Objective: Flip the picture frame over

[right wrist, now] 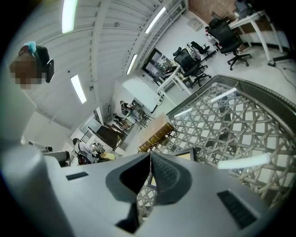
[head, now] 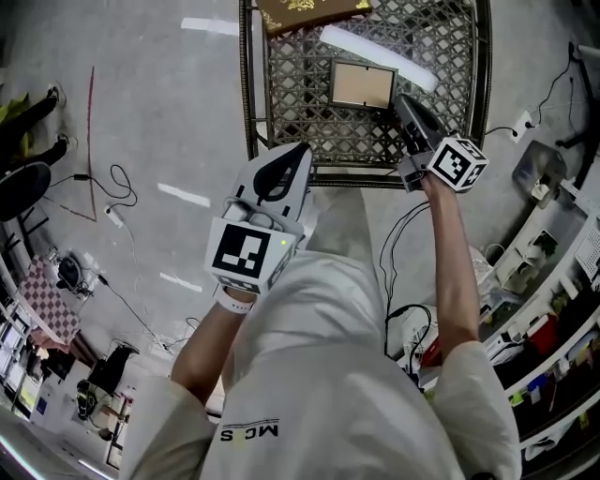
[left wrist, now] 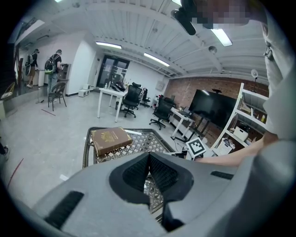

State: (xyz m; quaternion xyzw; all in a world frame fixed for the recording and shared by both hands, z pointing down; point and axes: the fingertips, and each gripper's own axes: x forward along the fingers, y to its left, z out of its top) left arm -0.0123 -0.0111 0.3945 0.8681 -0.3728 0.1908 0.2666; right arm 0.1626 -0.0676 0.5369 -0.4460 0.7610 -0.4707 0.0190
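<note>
Beige-faced picture frame (head: 363, 84) lies flat near the middle of the lattice table (head: 248, 94). My right gripper (head: 398, 98), jaws together and empty, is just beside its near right corner. My left gripper (head: 302, 148), also closed on nothing, hangs over the table's near edge. A brown book (head: 309, 11) lies at the far edge.

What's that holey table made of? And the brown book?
The table looks like woven cane or wicker, an open lattice in a dark, maybe metal rim. The book seems leather-like: brown cover, gold pattern; could be printed card.
</note>
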